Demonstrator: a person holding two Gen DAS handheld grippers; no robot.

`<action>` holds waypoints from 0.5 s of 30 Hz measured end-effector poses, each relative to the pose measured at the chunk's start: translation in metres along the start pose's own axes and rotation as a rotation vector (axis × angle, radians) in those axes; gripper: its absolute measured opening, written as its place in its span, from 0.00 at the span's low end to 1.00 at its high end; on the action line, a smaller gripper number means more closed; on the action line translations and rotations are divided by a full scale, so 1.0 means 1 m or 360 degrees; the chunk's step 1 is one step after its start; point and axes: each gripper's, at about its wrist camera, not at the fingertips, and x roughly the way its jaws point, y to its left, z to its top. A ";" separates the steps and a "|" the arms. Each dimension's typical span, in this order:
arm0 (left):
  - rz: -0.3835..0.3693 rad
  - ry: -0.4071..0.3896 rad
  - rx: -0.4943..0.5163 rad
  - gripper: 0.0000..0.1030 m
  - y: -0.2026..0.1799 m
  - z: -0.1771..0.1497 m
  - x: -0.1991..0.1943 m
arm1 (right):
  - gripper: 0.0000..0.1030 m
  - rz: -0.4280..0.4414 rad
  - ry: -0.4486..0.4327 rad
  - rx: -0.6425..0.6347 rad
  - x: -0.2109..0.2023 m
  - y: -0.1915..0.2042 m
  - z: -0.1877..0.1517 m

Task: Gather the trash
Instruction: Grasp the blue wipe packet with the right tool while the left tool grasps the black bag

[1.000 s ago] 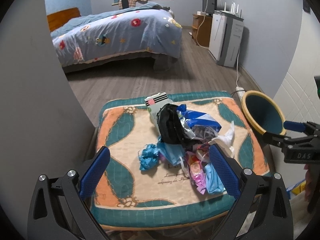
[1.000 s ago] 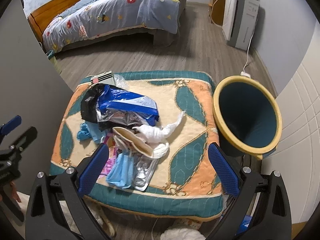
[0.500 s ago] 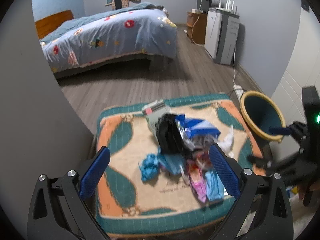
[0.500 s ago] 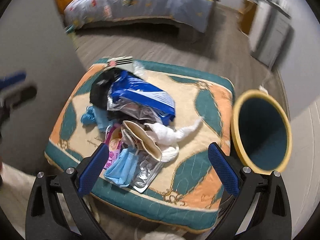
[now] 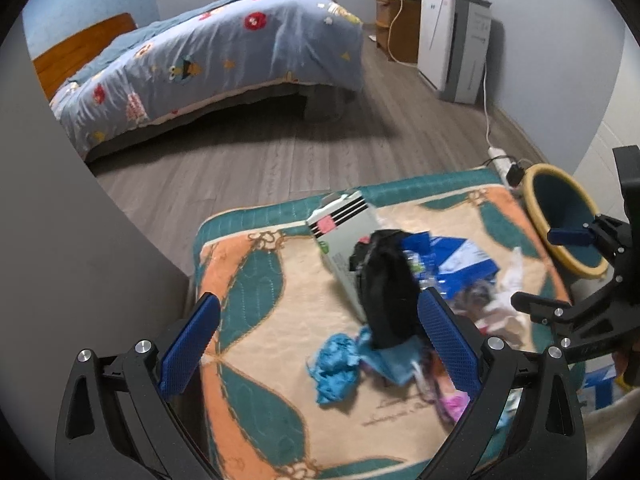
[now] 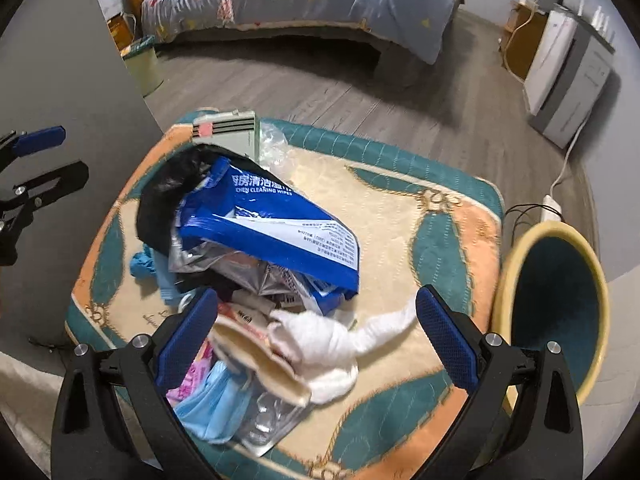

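Observation:
A heap of trash lies on a patterned cushion [image 6: 440,224]: a blue wipes pack [image 6: 272,224], a black bag [image 5: 386,292], a white striped box [image 5: 344,220], a crumpled blue tissue [image 5: 334,364], white tissue [image 6: 332,340], a beige pouch [image 6: 256,364] and blue masks [image 6: 208,404]. A teal bin with a yellow rim [image 6: 560,308] stands right of the cushion. My left gripper [image 5: 316,340] is open above the cushion's front left, over the blue tissue. My right gripper [image 6: 316,340] is open just above the white tissue. Both are empty.
A bed with a blue quilt [image 5: 224,52] stands across the wood floor. A white appliance [image 5: 452,44] and a wooden cabinet [image 5: 396,24] stand by the far wall. A power strip and cable [image 6: 552,204] lie behind the bin. A grey wall [image 5: 80,240] rises to the left.
Both grippers have moved in closer to the trash heap; the left has swung leftward, the right has dropped toward the white tissue. Both stay open.

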 end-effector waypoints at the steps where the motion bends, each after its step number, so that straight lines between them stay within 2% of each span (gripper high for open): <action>1: -0.0003 0.0009 -0.0003 0.95 0.002 0.000 0.004 | 0.94 -0.0013 0.0014 -0.0029 0.008 0.002 0.003; 6: -0.0069 0.0063 0.0000 0.95 0.007 -0.001 0.028 | 0.94 -0.0030 0.0036 -0.0149 0.033 0.014 0.010; 7: -0.0076 0.0066 0.0014 0.95 0.006 -0.001 0.033 | 0.91 -0.0032 0.0031 -0.0173 0.036 0.016 0.010; 12: -0.0146 0.0109 0.0067 0.93 -0.002 -0.003 0.049 | 0.67 -0.0044 0.0013 -0.0334 0.046 0.030 0.012; 14: -0.0180 0.0115 0.0062 0.93 -0.003 -0.003 0.053 | 0.49 -0.0030 0.0001 -0.0391 0.048 0.034 0.011; 15: -0.0208 0.0127 0.0053 0.92 -0.004 -0.003 0.056 | 0.44 -0.0025 -0.0001 -0.0412 0.049 0.035 0.009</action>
